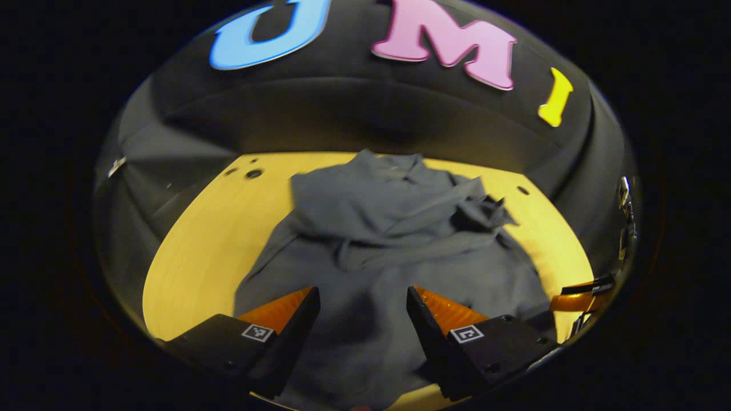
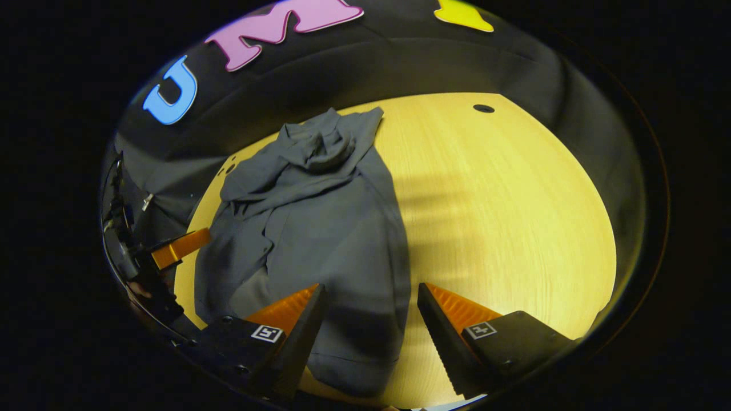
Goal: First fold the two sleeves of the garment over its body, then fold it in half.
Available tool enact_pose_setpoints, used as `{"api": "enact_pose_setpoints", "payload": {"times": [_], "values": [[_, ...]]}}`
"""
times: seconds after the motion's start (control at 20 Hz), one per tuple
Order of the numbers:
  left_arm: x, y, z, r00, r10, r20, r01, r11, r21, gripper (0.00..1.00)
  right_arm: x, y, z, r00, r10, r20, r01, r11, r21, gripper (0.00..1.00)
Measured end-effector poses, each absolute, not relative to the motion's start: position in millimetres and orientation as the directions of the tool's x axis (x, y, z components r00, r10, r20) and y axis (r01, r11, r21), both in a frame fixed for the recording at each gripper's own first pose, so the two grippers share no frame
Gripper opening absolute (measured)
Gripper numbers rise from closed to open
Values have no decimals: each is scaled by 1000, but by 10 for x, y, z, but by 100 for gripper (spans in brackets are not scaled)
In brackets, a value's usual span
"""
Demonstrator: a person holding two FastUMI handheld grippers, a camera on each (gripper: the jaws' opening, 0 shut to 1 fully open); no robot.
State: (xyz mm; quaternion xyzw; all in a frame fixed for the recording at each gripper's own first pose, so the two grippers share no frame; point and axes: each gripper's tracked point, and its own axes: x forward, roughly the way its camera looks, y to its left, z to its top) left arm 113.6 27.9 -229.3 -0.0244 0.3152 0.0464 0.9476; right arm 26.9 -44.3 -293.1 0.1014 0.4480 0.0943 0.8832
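Fingers of both the left gripper (image 1: 361, 319) and right gripper (image 2: 371, 319) stand wide, holding nothing, above the garment's (image 1: 377, 240) near hem on the counter (image 2: 502, 205). Both sleeves seem folded in, so pinch the hem corners evenly and carry them to the collar.

Your left gripper (image 1: 362, 319) has its two fingers spread wide apart, with nothing pinched between them. They point forward and down. Off to the right of those fingers, at the edge, you can see part of your other gripper.

Your right gripper (image 2: 371, 319) is spread wide too, and holds nothing. Far to the left of its fingers, your left gripper (image 2: 174, 248) pokes in, too small to tell how it stands.
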Motion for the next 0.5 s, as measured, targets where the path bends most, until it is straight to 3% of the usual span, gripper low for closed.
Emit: {"api": "enact_pose_setpoints", "payload": {"times": [0.3,0.5], "values": [[292,950,-2648,708,225,-669,-285,958,21,96,-7,-380,-3177,513,244,-823,-80,968,237,99],[94,1046,-2857,666,245,-704,-330,944,17,96,-49,-431,-3249,507,201,-838,-69,979,193,99]]}}
